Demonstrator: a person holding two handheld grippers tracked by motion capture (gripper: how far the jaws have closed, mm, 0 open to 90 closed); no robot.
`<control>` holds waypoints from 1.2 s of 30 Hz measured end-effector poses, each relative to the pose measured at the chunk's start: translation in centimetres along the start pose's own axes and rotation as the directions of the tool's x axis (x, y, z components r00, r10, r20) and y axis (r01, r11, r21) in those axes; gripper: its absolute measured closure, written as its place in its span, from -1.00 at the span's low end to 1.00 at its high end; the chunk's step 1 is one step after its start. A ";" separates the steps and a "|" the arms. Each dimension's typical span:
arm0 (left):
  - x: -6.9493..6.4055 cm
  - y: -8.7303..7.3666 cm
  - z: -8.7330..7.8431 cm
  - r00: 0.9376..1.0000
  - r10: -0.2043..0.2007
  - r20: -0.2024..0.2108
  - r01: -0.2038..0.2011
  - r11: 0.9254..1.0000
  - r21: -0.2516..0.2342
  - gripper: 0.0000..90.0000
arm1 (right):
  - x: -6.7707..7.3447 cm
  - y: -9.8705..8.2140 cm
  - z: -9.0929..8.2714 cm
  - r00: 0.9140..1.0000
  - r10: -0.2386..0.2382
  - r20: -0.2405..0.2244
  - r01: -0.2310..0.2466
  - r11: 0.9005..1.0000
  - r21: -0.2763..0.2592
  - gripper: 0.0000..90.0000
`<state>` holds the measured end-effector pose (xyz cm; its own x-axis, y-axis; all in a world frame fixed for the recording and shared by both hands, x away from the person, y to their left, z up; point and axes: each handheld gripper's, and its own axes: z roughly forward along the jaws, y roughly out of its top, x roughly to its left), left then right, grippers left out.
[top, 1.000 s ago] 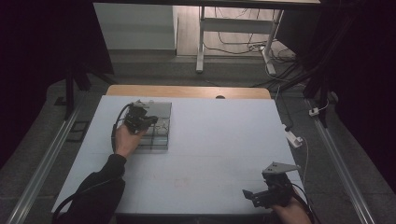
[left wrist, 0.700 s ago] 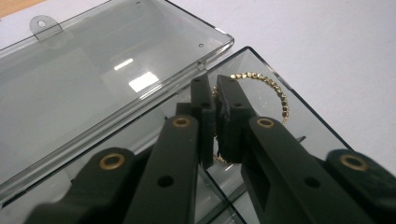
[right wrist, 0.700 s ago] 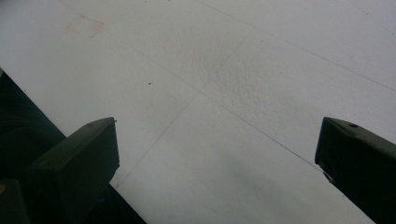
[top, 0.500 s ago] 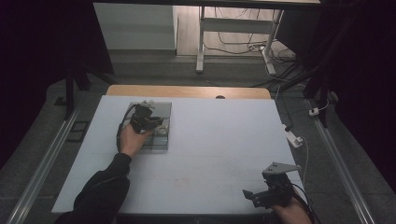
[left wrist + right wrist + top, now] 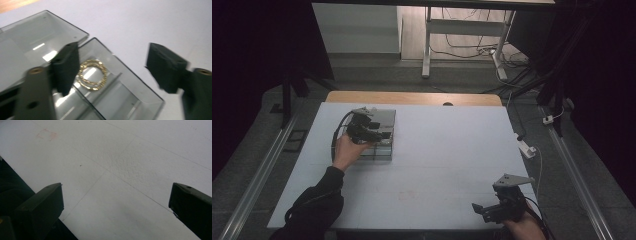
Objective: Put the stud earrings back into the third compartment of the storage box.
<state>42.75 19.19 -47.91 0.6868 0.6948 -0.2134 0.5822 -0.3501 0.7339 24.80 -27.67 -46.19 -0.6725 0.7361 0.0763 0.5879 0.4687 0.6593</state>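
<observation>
— Any writing on the box (image 5: 120, 100)?
— None I can read. My left tongs (image 5: 112, 67) have just been opening over it, rings (image 5: 92, 74) lying inside, near the worktop's (image 5: 437, 165) far-left corner. Right tongs (image 5: 116, 202) apart, near edge.

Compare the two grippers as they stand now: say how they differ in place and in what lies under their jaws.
The left gripper hangs over the clear grey box at the table's far left; the right gripper sits at the near right edge. Between the left jaws lies a gold twisted ring in the box; under the right gripper is bare white table. The left jaws have just been opening, pressing on nothing. Both stand open, with black jaws.
</observation>
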 end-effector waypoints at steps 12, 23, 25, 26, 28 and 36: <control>-2.9 -1.3 -3.2 0.997 0.032 0.067 -0.033 0.999 0.017 -0.82 | 0.0 0.0 -0.1 1.000 0.001 0.000 -0.001 1.000 -0.005 -1.00; -5.2 -4.2 -7.5 0.995 0.082 0.053 -0.084 0.996 0.029 -0.99 | 0.0 0.0 0.0 1.000 0.001 0.001 -0.001 1.000 0.001 -1.00; -5.4 -5.2 -8.5 0.996 0.064 0.068 -0.065 0.998 0.007 -1.00 | 0.0 0.0 0.0 1.000 0.000 0.001 0.000 1.000 0.002 -1.00; -5.5 -5.6 -8.9 0.996 0.060 0.069 -0.060 0.998 0.000 -1.00 | 0.1 0.0 0.0 1.000 0.000 0.001 0.000 1.000 0.002 -1.00; -5.8 -6.3 -9.6 0.996 0.063 0.062 -0.063 0.998 -0.008 -1.00 | 0.1 0.1 0.0 1.000 0.000 0.002 0.000 1.000 0.006 -1.00; -6.6 -8.6 -11.6 0.996 0.027 0.084 -0.021 0.997 -0.076 -1.00 | 0.1 0.0 0.0 1.000 0.002 0.002 -0.002 1.000 0.003 -1.00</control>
<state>28.21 24.92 -45.32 0.7365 0.6296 -0.2472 0.5331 -0.3154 0.7851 24.77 -27.58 -46.17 -0.6702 0.7383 0.0765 0.5909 0.4683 0.6569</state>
